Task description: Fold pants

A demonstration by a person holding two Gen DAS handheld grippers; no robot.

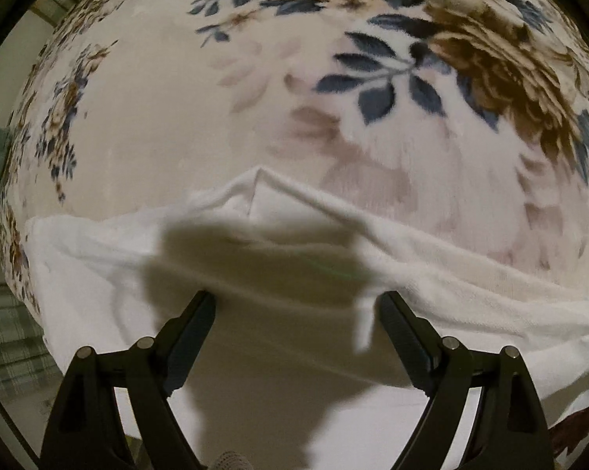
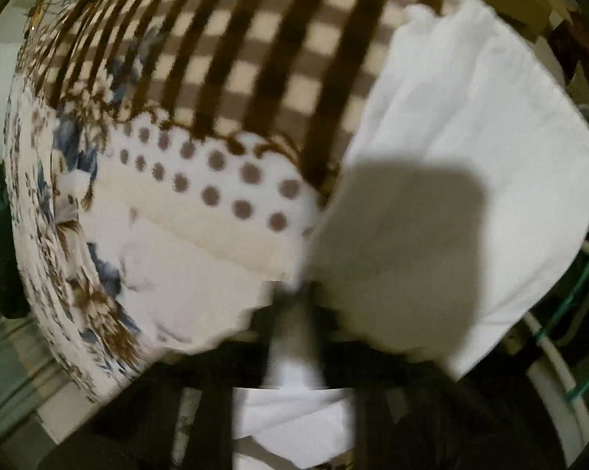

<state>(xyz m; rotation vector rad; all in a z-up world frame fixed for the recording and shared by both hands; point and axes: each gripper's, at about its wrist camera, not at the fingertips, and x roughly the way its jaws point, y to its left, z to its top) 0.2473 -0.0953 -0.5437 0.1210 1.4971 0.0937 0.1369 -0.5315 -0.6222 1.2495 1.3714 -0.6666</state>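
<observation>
Lying spread on the flowered blanket (image 1: 145, 125), white pants (image 1: 110, 274), upper edge rumpled with a raised crease near the middle. Judged light, soft, limp; likely to sag and drag on the fleecy blanket unless lifted by two corners of a doubled edge or hem. Left gripper (image 1: 297, 305) low over the cloth, jaws wide, nothing between them, a small tab of fabric just beside the right jaw. Right gripper (image 2: 294, 305) heavily blurred; seemingly pinched on a fold of the pants, but could not tell. No containers noted.
</observation>
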